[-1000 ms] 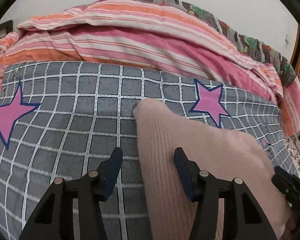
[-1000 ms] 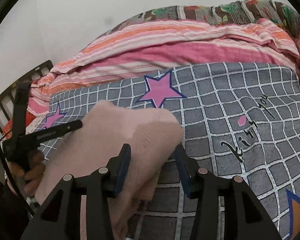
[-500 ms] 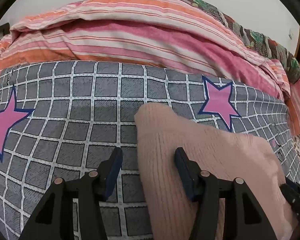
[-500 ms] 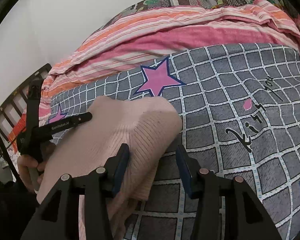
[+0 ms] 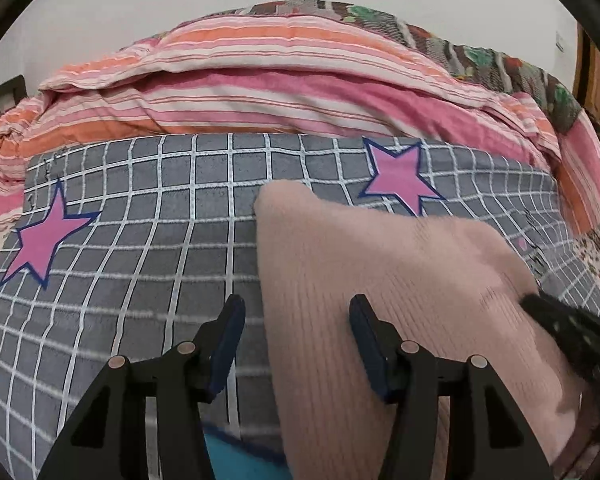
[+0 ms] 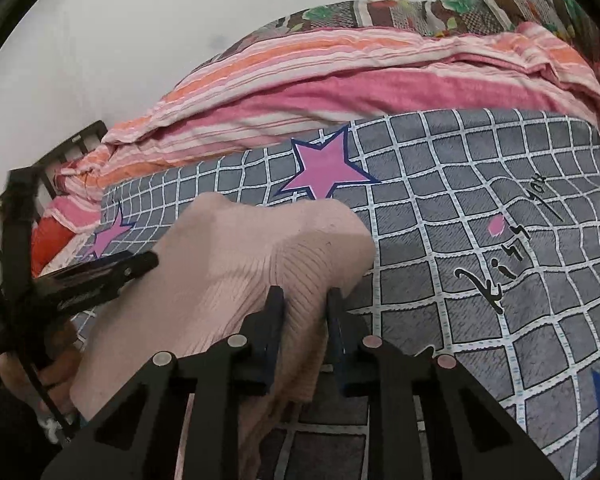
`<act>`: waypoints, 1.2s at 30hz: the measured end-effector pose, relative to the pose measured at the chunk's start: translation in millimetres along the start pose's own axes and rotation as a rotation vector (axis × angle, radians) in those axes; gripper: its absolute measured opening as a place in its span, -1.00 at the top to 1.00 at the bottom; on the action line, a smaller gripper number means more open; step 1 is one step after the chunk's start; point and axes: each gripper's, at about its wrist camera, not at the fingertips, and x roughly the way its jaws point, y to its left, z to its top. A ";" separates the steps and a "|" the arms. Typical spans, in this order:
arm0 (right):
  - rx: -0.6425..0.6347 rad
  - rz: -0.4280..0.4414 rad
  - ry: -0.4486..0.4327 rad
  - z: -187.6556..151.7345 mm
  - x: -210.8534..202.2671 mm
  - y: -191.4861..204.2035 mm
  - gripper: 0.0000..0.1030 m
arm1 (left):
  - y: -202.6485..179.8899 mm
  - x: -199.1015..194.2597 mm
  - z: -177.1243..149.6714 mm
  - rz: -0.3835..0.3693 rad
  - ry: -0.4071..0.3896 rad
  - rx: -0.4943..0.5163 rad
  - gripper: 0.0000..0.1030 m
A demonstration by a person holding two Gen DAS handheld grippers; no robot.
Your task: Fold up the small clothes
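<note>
A pale pink ribbed knit garment [image 5: 380,288] lies on the grey checked bed cover [image 5: 140,248] with pink stars. My left gripper [image 5: 296,320] is open, its jaws straddling the garment's left edge, right finger over the knit. In the right wrist view my right gripper [image 6: 303,308] is shut on a raised fold of the same garment [image 6: 260,248] near its right edge. The left gripper's black frame [image 6: 96,276] shows at the left there, and the right gripper's tip [image 5: 568,324] shows at the right of the left wrist view.
A pink and orange striped quilt [image 5: 280,80] is bunched along the far side of the bed, with a patterned blanket [image 5: 440,40] behind it against the wall. A wooden bed frame [image 5: 592,68] stands at the right. A dark slatted rail [image 6: 52,156] is at the left.
My right gripper has closed on a fold of the pink garment, which now bunches up between its jaws. My left gripper stays open and has shifted slightly over the garment's left edge.
</note>
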 end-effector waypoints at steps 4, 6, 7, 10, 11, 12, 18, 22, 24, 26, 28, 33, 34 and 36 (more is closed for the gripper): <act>0.001 0.011 0.010 0.7 -2.4 -1.9 0.53 | -4.7 -15.2 -14.7 -0.014 -0.001 -0.003 -0.03; 0.004 0.015 0.017 0.3 -5.2 -3.6 0.52 | -7.0 -24.2 -21.5 -0.006 -0.014 0.012 -0.04; 0.003 0.017 0.018 -0.2 -6.9 -4.1 0.51 | -6.9 -29.3 -24.7 -0.004 -0.021 0.011 -0.04; 0.008 0.025 0.012 -3.3 -15.6 -5.3 0.50 | -2.2 -45.6 -33.8 -0.024 -0.031 -0.012 -0.06; 0.009 0.031 0.013 -4.6 -18.8 -5.3 0.50 | -0.1 -50.8 -37.5 -0.022 -0.033 -0.017 -0.07; 0.008 0.034 0.014 -5.6 -21.6 -5.0 0.50 | 2.1 -55.1 -41.4 -0.021 -0.034 -0.020 -0.07; 0.026 0.076 0.003 -14.1 -46.3 -4.7 0.32 | 10.9 -75.1 -74.9 -0.036 -0.015 -0.019 -0.07; 0.031 0.134 0.022 -22.6 -56.9 0.4 0.23 | 11.1 -86.9 -93.1 -0.065 -0.014 -0.010 -0.08; 0.013 0.133 0.019 -28.8 -61.1 5.0 0.22 | 8.4 -89.8 -99.5 -0.065 -0.012 0.006 -0.07; 0.016 0.142 0.027 -37.8 -63.1 6.5 0.22 | 4.6 -89.9 -104.1 -0.061 -0.005 0.021 -0.07; 0.030 0.168 0.047 -45.9 -62.6 7.8 0.22 | 0.8 -88.4 -106.3 -0.054 0.001 0.036 -0.07; -0.011 0.193 0.092 -60.1 -58.6 20.8 0.23 | -0.2 -87.3 -105.2 -0.067 -0.004 0.032 -0.07; -0.019 0.191 0.089 -61.3 -58.6 23.0 0.29 | 0.4 -87.4 -104.8 -0.074 -0.008 0.025 -0.07; -0.028 0.184 0.084 -62.7 -57.3 25.8 0.54 | 1.3 -87.4 -104.1 -0.078 -0.012 0.020 -0.07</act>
